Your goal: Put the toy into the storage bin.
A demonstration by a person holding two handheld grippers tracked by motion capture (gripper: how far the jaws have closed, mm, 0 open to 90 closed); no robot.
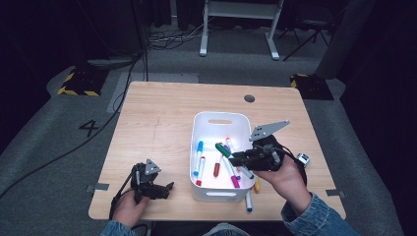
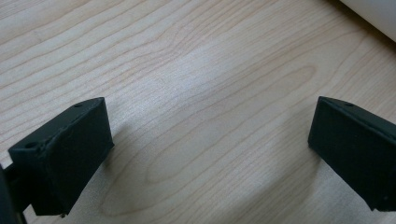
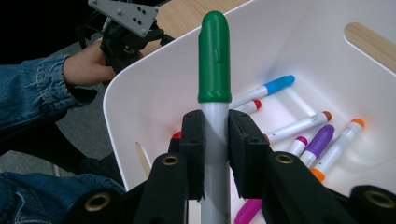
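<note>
A white "4" (image 1: 89,128) is showing on grey carpet left of the wood table (image 1: 162,118), where the right gripper (image 3: 215,140) is clamping a green marker (image 3: 214,60) over the bin (image 1: 196,123) near the front edge, and the left gripper (image 2: 210,140) is sitting agape at the front-left corner.

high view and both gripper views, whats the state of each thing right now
right tongs: shut on the green-capped marker
green-capped marker: capped, held above the white bin
white bin: upright, open top, several capped markers lying inside
left tongs: open, nothing between them, low over the table
markers beside the bin: lying flat on the table
</note>
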